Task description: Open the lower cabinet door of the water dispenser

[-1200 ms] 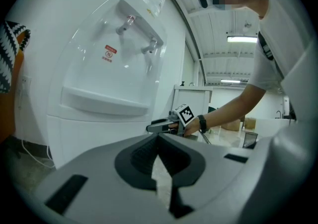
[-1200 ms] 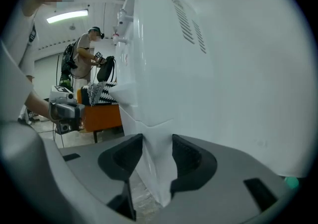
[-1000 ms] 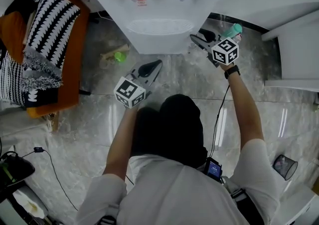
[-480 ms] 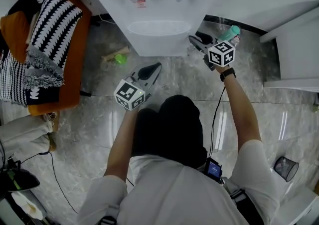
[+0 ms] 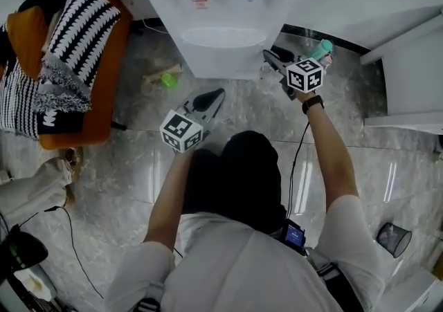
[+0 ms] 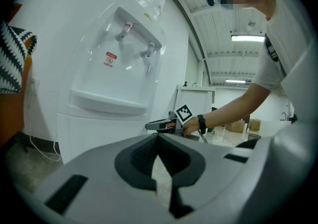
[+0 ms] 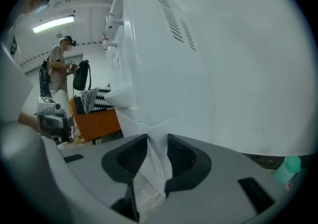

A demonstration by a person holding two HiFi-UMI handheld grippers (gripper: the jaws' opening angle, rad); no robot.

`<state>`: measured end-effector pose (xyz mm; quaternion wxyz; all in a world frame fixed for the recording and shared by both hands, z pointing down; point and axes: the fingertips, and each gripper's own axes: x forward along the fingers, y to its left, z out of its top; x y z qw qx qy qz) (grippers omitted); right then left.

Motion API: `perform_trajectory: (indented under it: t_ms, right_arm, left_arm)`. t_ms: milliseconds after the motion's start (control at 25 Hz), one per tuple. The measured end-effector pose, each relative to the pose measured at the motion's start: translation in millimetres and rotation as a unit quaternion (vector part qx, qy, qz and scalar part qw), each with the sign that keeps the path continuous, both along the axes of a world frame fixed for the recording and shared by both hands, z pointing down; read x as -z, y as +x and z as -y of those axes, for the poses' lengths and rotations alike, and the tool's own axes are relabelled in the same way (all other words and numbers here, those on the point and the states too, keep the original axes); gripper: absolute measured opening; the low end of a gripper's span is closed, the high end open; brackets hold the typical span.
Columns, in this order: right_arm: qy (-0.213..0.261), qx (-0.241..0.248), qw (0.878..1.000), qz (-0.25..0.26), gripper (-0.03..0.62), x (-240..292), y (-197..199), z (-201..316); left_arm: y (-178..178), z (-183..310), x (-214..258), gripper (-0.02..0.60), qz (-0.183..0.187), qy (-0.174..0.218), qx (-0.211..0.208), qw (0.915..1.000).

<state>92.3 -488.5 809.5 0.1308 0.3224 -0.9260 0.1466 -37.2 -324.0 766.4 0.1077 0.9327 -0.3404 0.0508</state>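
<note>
The white water dispenser [image 5: 221, 27] stands against the wall, and its lower cabinet door [image 6: 99, 133] faces me. My right gripper [image 5: 268, 57] is at the dispenser's right front corner. In the right gripper view the door's white edge [image 7: 158, 143] runs between the jaws of the right gripper [image 7: 158, 141]. The jaws are closing, and the black pads [image 7: 181, 156] lie against both sides of the edge. My left gripper [image 5: 219, 93] hangs in front of the dispenser, apart from it. The left gripper [image 6: 158, 137] is shut with nothing in it.
An orange chair [image 5: 104, 89] with a black-and-white blanket [image 5: 69, 48] stands left of the dispenser. A green bottle [image 5: 320, 48] sits by the dispenser's right side and a green scrap [image 5: 166, 79] by its left. A white cabinet [image 5: 408, 75] is at right. Another person [image 7: 62, 64] stands far off.
The head view has shifted slightly. Both grippers keep their places by the dispenser.
</note>
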Motion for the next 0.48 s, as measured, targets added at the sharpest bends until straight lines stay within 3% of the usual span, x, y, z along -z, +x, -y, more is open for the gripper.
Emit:
perform_trajectory:
  t_ms: [480]
  right_arm:
    - [0.003, -0.032, 0.999, -0.025, 0.103, -0.2, 0.3, -6.2]
  left_arm:
    - [3.3, -8.7, 12.8, 0.012, -0.004, 0.019, 0.010, 0.9998]
